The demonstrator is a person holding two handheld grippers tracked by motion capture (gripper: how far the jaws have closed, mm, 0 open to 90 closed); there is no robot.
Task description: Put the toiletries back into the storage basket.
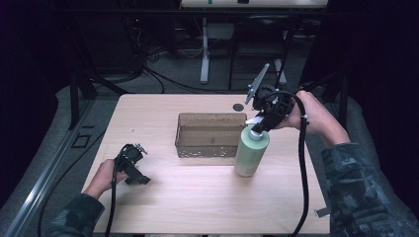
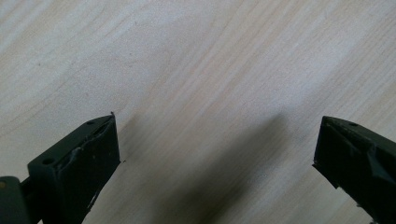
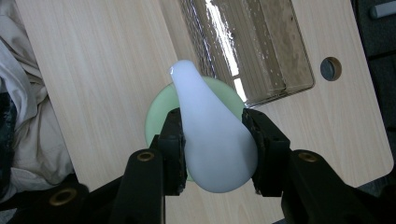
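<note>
While the right gripper (image 1: 258,124) clamps the white pump head (image 3: 210,135) of the green bottle (image 1: 251,153), its fingers (image 3: 173,144) press on both sides from above. The bottle stands upright on the counter (image 1: 207,197), hanging straight below the fingers, just beside the clear bin (image 1: 210,134). The right hand (image 1: 316,118) reaches in level. Well apart, the left gripper (image 1: 133,170) rests low with fingers (image 2: 88,158) wide, holding nothing.

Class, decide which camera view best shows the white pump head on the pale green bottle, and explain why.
The right gripper view: the white pump head is large, central and clamped by the right gripper. In the high view it is small and partly hidden. The left gripper view looks at bare wooden table.
</note>
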